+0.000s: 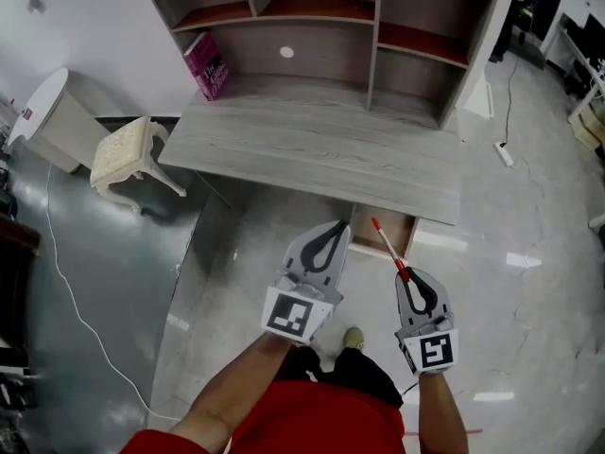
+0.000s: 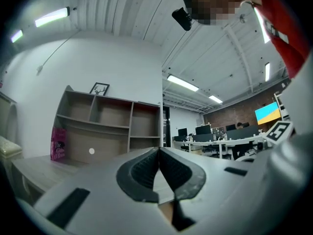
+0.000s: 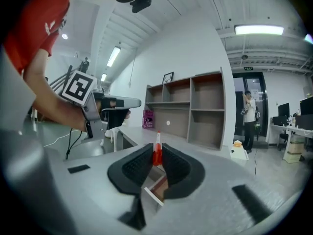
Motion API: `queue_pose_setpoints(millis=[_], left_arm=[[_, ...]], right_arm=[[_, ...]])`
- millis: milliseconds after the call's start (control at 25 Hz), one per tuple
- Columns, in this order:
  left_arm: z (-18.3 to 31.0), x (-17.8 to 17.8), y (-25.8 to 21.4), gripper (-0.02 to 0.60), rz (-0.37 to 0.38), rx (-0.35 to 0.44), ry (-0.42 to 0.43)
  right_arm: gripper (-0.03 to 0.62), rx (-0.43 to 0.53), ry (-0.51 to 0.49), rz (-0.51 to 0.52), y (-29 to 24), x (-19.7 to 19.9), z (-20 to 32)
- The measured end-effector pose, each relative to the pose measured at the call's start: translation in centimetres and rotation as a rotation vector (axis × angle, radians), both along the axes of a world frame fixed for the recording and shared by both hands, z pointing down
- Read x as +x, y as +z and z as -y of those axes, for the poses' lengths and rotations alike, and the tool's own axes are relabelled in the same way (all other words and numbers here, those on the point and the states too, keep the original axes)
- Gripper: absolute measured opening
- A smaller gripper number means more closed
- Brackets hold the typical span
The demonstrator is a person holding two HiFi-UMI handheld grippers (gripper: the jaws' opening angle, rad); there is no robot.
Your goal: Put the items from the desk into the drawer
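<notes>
A pink book (image 1: 206, 64) leans at the back left of the grey wooden desk (image 1: 312, 145), under the hutch shelves; it also shows as the book (image 2: 58, 144) and the book (image 3: 147, 119). An open drawer (image 1: 383, 235) sticks out below the desk's front edge. My right gripper (image 1: 408, 274) is shut on a red and white pen (image 1: 388, 247), which points up and away over the drawer; the pen (image 3: 157, 153) stands between the pads. My left gripper (image 1: 337, 229) hovers beside the drawer, shut with nothing in it, seen as the left gripper (image 2: 159, 154).
A cream stool (image 1: 128, 154) and a white round table (image 1: 43, 112) stand left of the desk. A white cable (image 1: 76, 310) trails over the floor. A power strip (image 1: 504, 152) lies at right. A person (image 3: 250, 109) stands by the far doorway.
</notes>
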State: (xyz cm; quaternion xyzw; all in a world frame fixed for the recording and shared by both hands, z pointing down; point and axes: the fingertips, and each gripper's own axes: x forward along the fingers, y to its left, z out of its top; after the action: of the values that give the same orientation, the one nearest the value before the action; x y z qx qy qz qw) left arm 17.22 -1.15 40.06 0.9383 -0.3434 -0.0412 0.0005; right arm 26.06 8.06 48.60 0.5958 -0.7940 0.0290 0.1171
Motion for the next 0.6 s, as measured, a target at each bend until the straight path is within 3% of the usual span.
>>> queue_pose_setpoints(millis=[280, 600], left_arm=[[0.3, 3.4, 4.7, 0.008, 0.062, -0.027, -0.057], [1.0, 4.8, 6.1, 0.008, 0.092, -0.047, -0.099]], right_arm=[[0.058, -0.084, -0.020, -0.032, 8.8, 4.2, 2.5], [0.060, -0.219, -0.055, -0.058, 17.3, 6.6, 6.4]])
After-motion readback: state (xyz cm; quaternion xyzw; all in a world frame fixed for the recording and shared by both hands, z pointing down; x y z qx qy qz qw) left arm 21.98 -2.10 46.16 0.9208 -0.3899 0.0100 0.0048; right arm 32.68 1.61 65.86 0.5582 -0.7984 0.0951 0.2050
